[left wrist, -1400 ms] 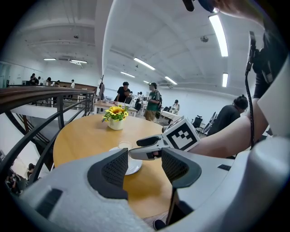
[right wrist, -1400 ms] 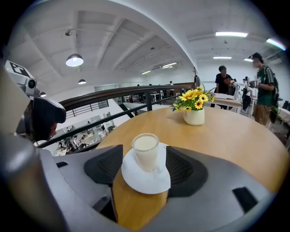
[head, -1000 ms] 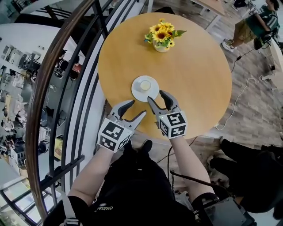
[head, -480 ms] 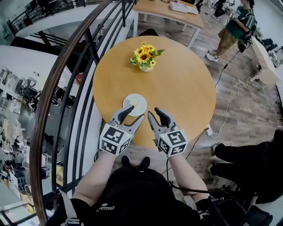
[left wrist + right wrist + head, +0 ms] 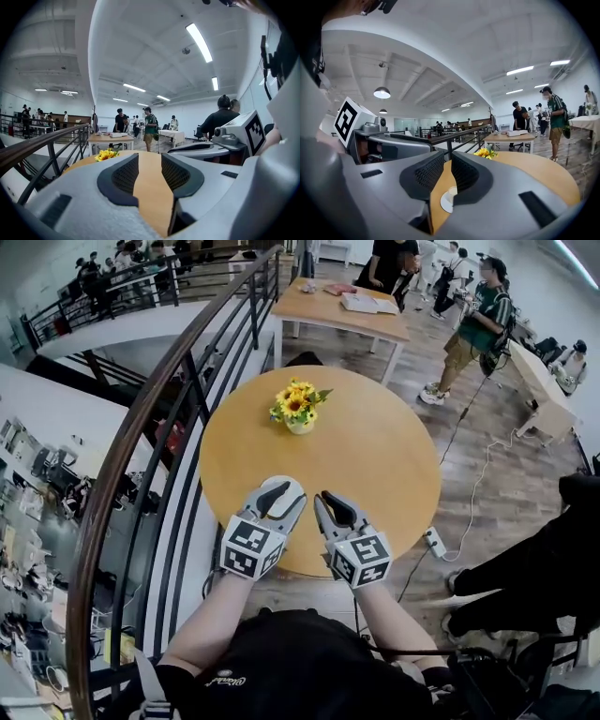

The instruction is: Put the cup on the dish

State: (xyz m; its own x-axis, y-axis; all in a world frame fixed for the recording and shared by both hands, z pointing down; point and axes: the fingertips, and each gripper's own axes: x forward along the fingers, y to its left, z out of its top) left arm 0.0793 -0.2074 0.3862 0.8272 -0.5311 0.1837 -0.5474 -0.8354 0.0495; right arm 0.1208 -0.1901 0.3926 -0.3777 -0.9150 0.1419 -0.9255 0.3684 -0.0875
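Observation:
A white cup [image 5: 453,191] stands on a white dish [image 5: 444,204] near the front edge of the round wooden table [image 5: 375,456]; it shows through the jaw gap in the right gripper view. In the head view my left gripper [image 5: 289,493] hangs over the dish and hides most of it. My right gripper [image 5: 330,501] is beside the left one, just to the right. The jaws of both are closing to a narrow gap, with nothing between the pads. The left gripper view [image 5: 149,159] shows only bare tabletop in its gap. My right gripper [image 5: 447,161] is above the table edge.
A small pot of sunflowers [image 5: 298,404] stands at the far side of the table. A dark railing [image 5: 159,427] runs along the left, with a drop beyond. Another table [image 5: 347,306] and several people [image 5: 469,334] are behind. A power strip [image 5: 433,542] lies on the floor to the right.
Both grippers' jaws have narrowed from wide open. The table has dropped away and looks smaller. The left gripper now covers the dish, which earlier lay ahead of both tips.

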